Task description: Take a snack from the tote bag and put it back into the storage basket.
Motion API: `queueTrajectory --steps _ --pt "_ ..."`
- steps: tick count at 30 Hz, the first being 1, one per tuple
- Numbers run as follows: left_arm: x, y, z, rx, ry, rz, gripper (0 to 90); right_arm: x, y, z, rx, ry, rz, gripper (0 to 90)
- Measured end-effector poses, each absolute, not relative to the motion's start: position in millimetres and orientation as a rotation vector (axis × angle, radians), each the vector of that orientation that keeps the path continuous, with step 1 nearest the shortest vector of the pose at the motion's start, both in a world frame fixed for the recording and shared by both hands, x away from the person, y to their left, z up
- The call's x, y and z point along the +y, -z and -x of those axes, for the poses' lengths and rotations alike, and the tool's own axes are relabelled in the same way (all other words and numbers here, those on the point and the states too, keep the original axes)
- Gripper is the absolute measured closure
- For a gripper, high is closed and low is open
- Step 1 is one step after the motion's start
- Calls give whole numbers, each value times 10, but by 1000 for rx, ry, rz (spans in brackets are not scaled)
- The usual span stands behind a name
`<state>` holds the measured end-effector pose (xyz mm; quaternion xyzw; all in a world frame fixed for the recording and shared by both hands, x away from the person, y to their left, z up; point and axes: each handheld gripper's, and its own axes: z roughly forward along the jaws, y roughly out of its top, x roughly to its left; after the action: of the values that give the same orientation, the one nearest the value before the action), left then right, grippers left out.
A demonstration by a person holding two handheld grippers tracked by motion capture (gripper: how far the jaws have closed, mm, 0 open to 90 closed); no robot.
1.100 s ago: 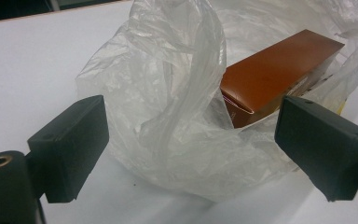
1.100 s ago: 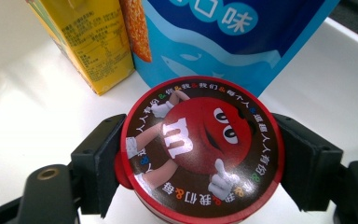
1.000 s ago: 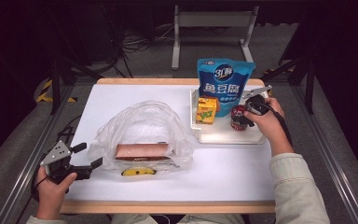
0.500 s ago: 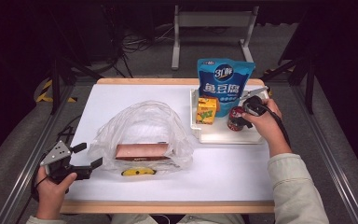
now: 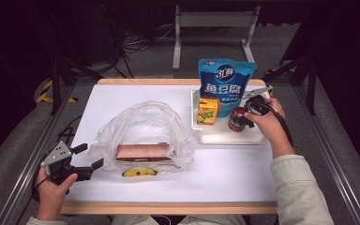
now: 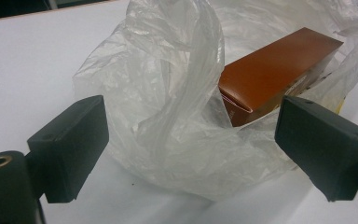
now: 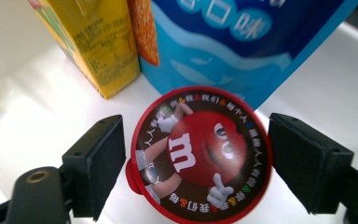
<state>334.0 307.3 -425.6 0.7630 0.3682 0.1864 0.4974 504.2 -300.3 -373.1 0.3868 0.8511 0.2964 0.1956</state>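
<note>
right tool (image 7: 193,161) has dropped over the red candy tub (image 7: 200,151) in the white tray (image 5: 258,137) near the desk's right edge, jaws open either side, so gripping comes next.

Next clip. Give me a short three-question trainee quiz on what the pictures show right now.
1. True or false: the right gripper has its jaws standing on either side of the red candy tub.
2. Which thing lies inside the clear plastic bag? A) brown box B) blue pouch C) yellow carton
3. Fill in: the blue pouch and yellow carton stand in the white ____.

Key
1. True; small gaps show at both pads, so it is not yet clamped.
2. A, the brown box.
3. tray.
</note>
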Motion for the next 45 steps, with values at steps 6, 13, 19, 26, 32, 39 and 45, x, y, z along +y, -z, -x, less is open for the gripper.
queueTrajectory --steps 6,13,19,26,32,39,45 --pt "3074 4255 -3338 892 -455 -1845 103 -2989 3607 -4975 2339 -856 -1032 303" --pt "3073 4255 -3337 892 -454 -1849 103 -2895 3480 -4853 2375 -848 -931 716" --pt "3074 4254 -3336 891 -454 -1847 104 -2810 3512 -4812 2461 -834 -900 875" --pt "3077 4254 -3336 889 -455 -1845 104 -2769 3591 -4817 2502 -784 -903 898" --pt "3078 4252 -3334 889 -456 -1847 104 -2788 3617 -4823 2506 -759 -909 898" --pt "3076 4255 -3337 889 -455 -1846 104 -2863 3675 -4855 2499 -715 -940 898" --pt "3077 4254 -3335 892 -455 -1845 104 -2937 3700 -4882 2471 -713 -972 897"
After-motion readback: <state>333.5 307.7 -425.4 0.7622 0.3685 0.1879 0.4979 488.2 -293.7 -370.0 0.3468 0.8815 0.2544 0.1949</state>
